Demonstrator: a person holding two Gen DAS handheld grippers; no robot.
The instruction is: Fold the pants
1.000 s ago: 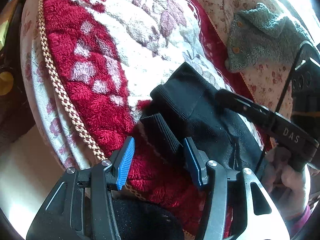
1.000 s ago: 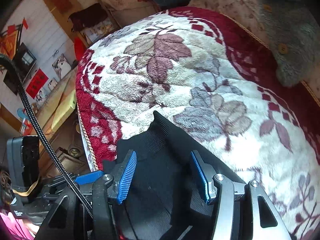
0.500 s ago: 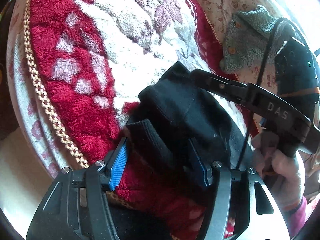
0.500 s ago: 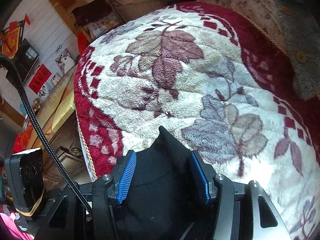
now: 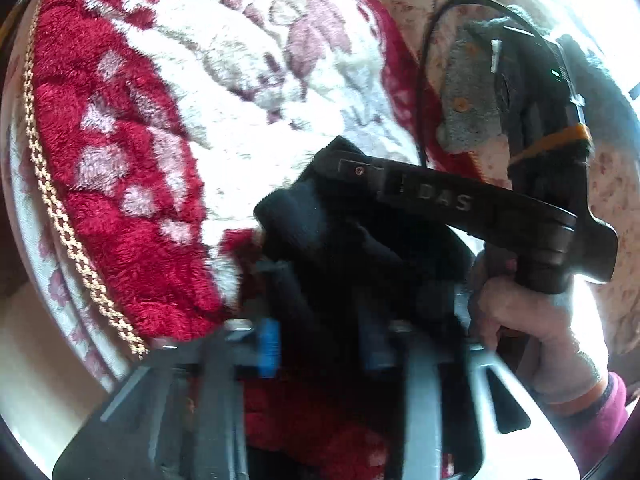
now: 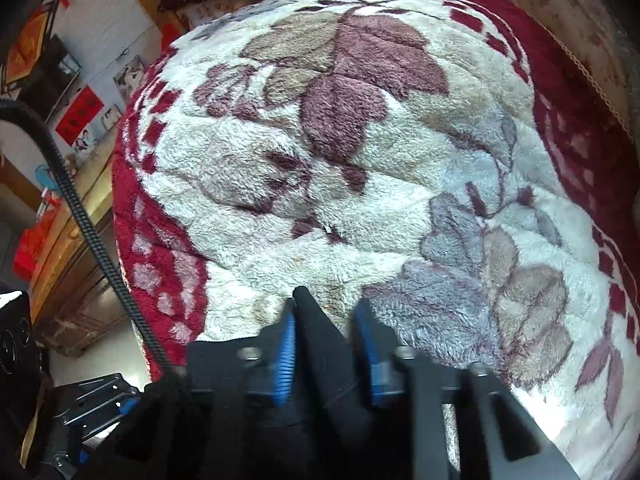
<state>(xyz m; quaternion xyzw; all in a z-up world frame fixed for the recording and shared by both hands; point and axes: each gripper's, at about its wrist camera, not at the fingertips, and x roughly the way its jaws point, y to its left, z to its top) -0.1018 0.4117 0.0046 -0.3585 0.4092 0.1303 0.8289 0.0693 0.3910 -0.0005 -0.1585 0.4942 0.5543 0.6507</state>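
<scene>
Both grippers tilt steeply down over the bed, side by side. The left gripper (image 5: pixel 320 344) is closing on a bunched fold of the black pants (image 5: pixel 344 240); the right gripper (image 6: pixel 326 354), gripped by a hand (image 5: pixel 532 332) in a pink sleeve, is closing on a peaked edge pointing away. The pants lie at the near edge of a red-and-white floral blanket (image 6: pixel 360 140); a grey garment (image 5: pixel 468 108) sits beyond.

My left tongs (image 5: pixel 320 344) are motion-blurred; the pants (image 5: pixel 360 240) hide my right tongs' (image 6: pixel 326 350) tips in the left view
</scene>
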